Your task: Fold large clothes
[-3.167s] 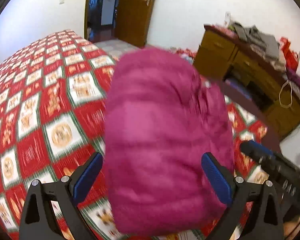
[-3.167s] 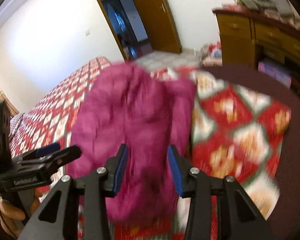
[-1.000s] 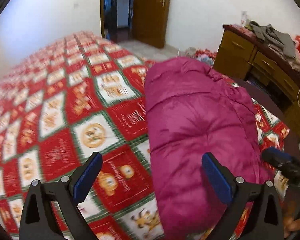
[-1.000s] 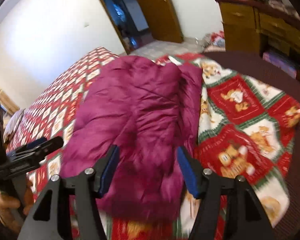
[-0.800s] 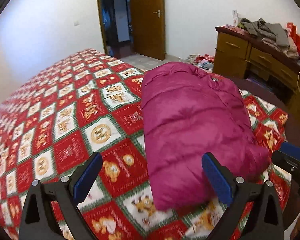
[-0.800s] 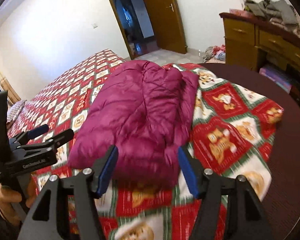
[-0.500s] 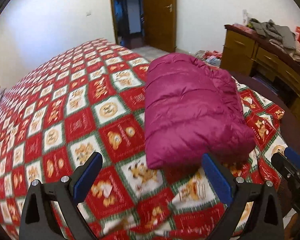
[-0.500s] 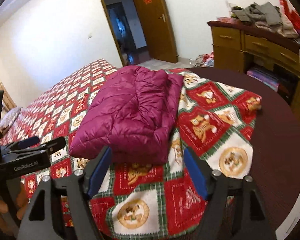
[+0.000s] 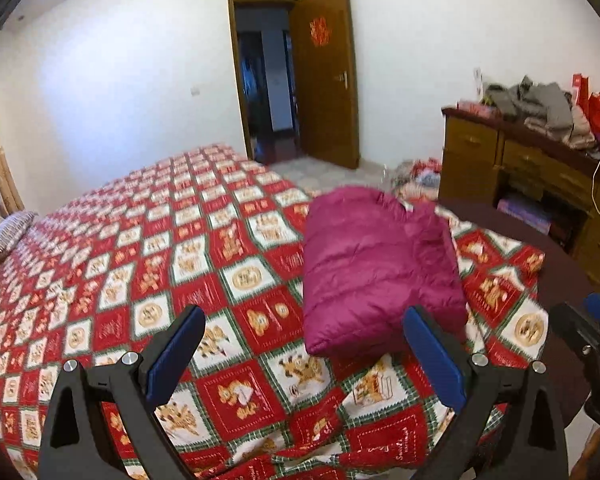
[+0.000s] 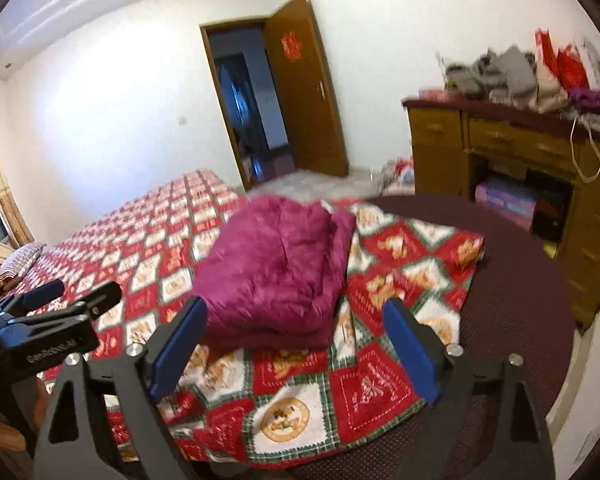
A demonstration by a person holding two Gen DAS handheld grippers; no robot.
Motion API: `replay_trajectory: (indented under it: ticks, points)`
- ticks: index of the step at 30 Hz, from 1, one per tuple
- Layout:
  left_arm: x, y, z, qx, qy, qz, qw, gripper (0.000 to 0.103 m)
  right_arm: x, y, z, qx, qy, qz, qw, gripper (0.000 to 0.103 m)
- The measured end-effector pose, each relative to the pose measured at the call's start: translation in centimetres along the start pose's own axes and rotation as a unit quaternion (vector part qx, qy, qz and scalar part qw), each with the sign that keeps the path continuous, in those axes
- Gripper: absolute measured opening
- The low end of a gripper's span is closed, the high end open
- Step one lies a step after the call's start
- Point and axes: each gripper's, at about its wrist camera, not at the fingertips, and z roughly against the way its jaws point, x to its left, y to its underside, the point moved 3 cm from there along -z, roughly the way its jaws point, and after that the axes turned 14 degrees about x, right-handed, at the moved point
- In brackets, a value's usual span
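A magenta puffer jacket (image 9: 376, 268) lies folded in a thick bundle on the red patterned bedspread (image 9: 160, 264), near the bed's right corner; it also shows in the right wrist view (image 10: 276, 268). My left gripper (image 9: 304, 352) is open and empty, held back from the bundle's near edge. My right gripper (image 10: 296, 344) is open and empty, also back from the bundle. The right gripper shows at the right edge of the left wrist view (image 9: 592, 332), and the left gripper at the left of the right wrist view (image 10: 56, 304).
A dark brown mattress corner (image 10: 520, 300) lies bare to the right of the bedspread. A wooden dresser (image 9: 540, 184) piled with clothes stands at the right wall. An open door (image 9: 324, 76) is at the back. A pillow (image 9: 8, 232) lies far left.
Both grippers have pulled back and up from the folded jacket, which lies released on the bed and looks smaller. The right gripper has opened wider.
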Motion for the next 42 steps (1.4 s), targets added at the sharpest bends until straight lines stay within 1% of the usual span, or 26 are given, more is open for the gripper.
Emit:
replay_trajectory:
  ticks: [4,8,13,15,18,23,29,34,42]
  points:
    - [0.2,-0.3,2.2,-0.026,-0.006,0.006,0.9996,0.1,1.1,-0.7,2.9,-0.044,0.006,0.016,0.999,0.096]
    - [0.4,-0.5,4.6,-0.064,-0.01,0.007,0.9979,0.101,2.3,-1.1,5.5,-0.088,0.01,0.035,0.995,0.1]
    - [0.4,-0.5,6.4,-0.09,0.004,0.002,0.996,0.101,3.5,-1.0,7.8,-0.157,0.03,0.055,0.986,0.103]
    - [0.5,-0.4,6.6,-0.094,0.001,0.004,0.9956,0.101,3.7,-1.0,8.0,-0.168,0.034,0.059,0.983,0.103]
    - [0.5,-0.5,6.7,-0.09,0.002,0.005,0.9959,0.101,4.0,-1.2,7.6,-0.165,0.031,0.062,0.984,0.103]
    - [0.9,-0.2,7.4,-0.105,0.006,0.019,0.9943,0.101,3.3,-1.3,6.5,-0.147,0.023,0.051,0.988,0.103]
    - [0.9,-0.1,7.8,-0.116,-0.002,0.018,0.9931,0.101,3.6,-0.8,6.3,-0.137,0.02,0.05,0.989,0.103]
    - [0.9,0.1,7.7,-0.111,0.001,0.021,0.9937,0.101,4.0,-0.6,6.4,-0.137,0.019,0.057,0.989,0.103]
    - [1.4,0.1,7.6,-0.109,0.003,0.028,0.9937,0.101,4.0,-0.7,6.3,-0.133,0.015,0.052,0.99,0.103]
